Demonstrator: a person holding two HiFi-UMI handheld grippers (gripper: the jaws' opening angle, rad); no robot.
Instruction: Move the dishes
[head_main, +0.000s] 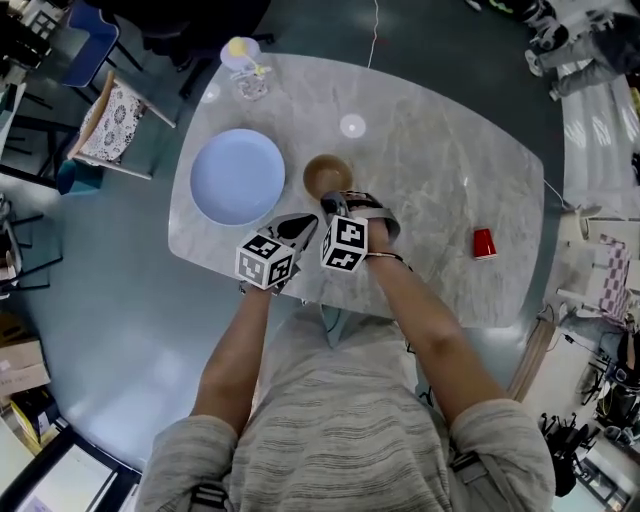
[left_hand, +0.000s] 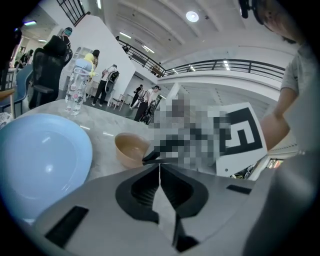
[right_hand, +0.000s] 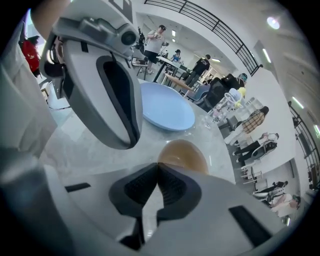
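On the grey marble table (head_main: 430, 170) a pale blue plate (head_main: 237, 176) lies at the left, with a small brown bowl (head_main: 327, 175) just to its right. My left gripper (head_main: 305, 226) hovers near the table's front edge, between plate and bowl, its jaws shut with nothing in them. My right gripper (head_main: 332, 205) is close beside it, tip right at the bowl's near rim, also shut and empty. The left gripper view shows the plate (left_hand: 40, 160) and the bowl (left_hand: 131, 148) beyond its shut tips (left_hand: 159, 165). In the right gripper view the bowl (right_hand: 182, 155) sits right behind the shut tips (right_hand: 158, 165).
A clear bottle with a yellow cap (head_main: 246, 68) stands at the table's far edge. A red cup (head_main: 483, 243) sits at the right. A small white disc (head_main: 352, 125) lies beyond the bowl. A chair with a patterned cushion (head_main: 108, 125) stands left of the table.
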